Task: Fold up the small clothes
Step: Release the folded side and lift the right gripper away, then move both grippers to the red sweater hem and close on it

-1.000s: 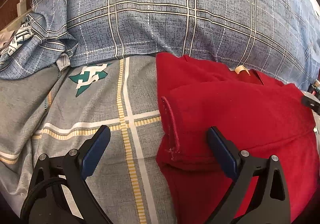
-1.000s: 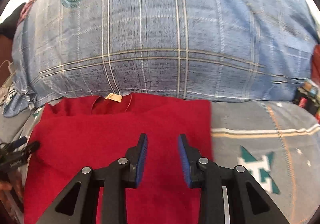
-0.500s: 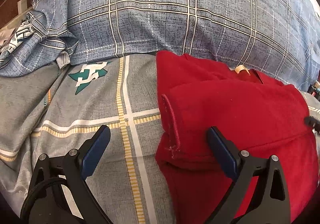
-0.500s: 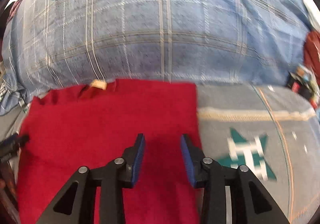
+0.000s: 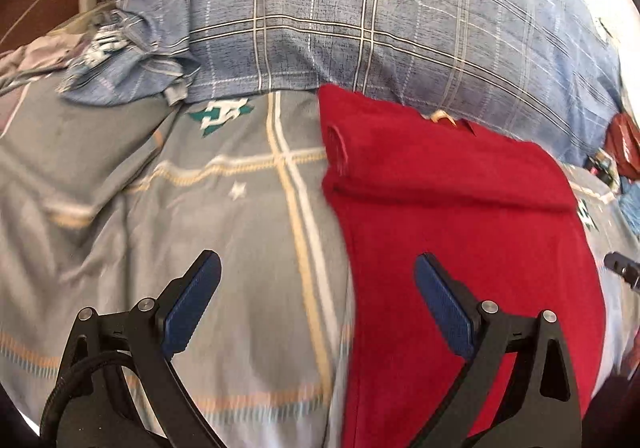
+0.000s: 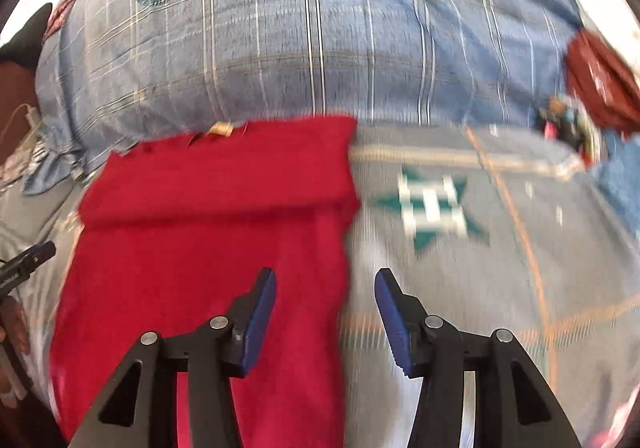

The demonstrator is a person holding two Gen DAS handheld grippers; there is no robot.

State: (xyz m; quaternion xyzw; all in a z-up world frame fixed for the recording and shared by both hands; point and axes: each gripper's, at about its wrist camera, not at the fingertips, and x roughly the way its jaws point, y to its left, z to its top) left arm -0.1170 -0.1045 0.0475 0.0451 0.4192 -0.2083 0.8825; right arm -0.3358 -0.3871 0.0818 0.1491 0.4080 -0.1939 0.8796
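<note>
Looks soft, light and limp: red garment (image 5: 460, 215) lying flat on the bed (image 5: 224, 215) at frame right, best pinched at its 2 near hem corners, left claw (image 5: 318, 302) and right claw (image 6: 326, 312) both spread apart, empty.

The red garment (image 6: 208, 248) runs off the right wrist view at six o'clock, the bedsheet (image 6: 460, 248) beside it motion-blurred.

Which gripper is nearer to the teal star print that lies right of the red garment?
Right. The right gripper straddles the red garment's right edge, just before the teal star print. The left gripper straddles the garment's opposite, left edge.
</note>
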